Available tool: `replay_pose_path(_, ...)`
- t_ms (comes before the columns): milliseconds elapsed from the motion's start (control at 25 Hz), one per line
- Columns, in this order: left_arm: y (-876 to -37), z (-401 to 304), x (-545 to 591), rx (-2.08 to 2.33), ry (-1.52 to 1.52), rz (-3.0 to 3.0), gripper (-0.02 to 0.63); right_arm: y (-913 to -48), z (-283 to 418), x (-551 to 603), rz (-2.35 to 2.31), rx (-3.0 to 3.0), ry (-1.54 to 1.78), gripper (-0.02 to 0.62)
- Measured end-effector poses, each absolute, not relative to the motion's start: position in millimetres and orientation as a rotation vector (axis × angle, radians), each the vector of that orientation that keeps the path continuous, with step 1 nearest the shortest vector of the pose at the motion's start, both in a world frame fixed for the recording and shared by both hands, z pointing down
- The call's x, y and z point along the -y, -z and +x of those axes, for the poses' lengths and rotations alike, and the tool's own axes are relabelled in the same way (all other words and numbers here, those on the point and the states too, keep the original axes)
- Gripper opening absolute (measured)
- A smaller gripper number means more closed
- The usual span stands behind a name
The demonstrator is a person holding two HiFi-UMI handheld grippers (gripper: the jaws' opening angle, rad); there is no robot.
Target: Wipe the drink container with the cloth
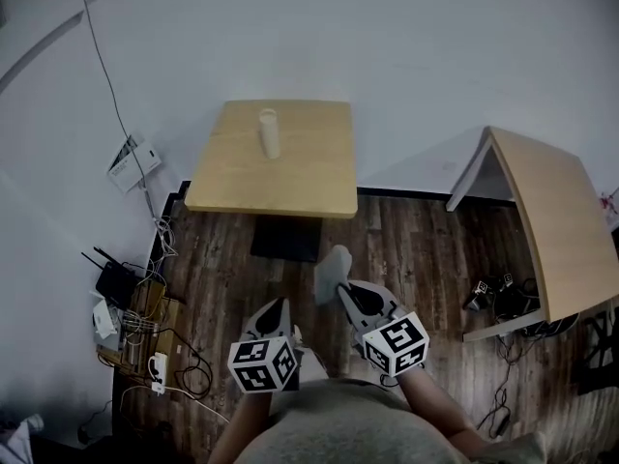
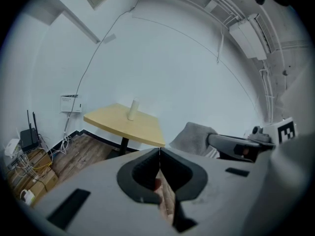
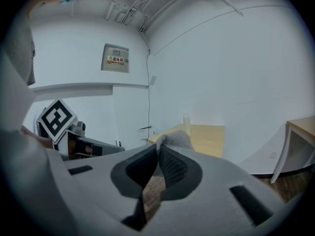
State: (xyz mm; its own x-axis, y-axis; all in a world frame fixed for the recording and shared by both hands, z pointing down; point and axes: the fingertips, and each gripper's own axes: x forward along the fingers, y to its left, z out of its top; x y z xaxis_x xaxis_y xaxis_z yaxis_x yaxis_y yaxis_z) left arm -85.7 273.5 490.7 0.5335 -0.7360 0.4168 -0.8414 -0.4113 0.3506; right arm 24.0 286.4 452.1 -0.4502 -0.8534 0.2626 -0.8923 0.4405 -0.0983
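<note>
The drink container (image 1: pixel 269 131) is a pale upright cylinder on the far side of a small wooden table (image 1: pixel 290 187). Both grippers hang low over the floor, well short of the table. My left gripper (image 1: pixel 275 314) is shut with nothing between its jaws. My right gripper (image 1: pixel 347 294) is shut on a grey cloth (image 1: pixel 332 270) that bunches out past its tips. In the left gripper view the container (image 2: pixel 132 109) stands far ahead and the cloth (image 2: pixel 194 137) is off to the right. In the right gripper view the cloth (image 3: pixel 175 140) partly hides the table (image 3: pixel 209 137); the container (image 3: pixel 186 123) shows beyond.
A second wooden table (image 1: pixel 561 222) stands tilted in view at the right. A router (image 1: pixel 114 280), boxes and tangled cables (image 1: pixel 155 341) lie along the left wall. More cables (image 1: pixel 498 298) sit under the right table. Dark wood floor (image 1: pixel 416 249) lies between me and the small table.
</note>
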Motion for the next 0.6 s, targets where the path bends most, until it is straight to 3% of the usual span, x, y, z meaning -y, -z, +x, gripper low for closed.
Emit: replay_pose_path(600,-482.2,-102.9,-102.7,1.232,-0.281,2.266,0.002,-441.1,10.2,-119.5,1.608,2.478,-0.344,0.008)
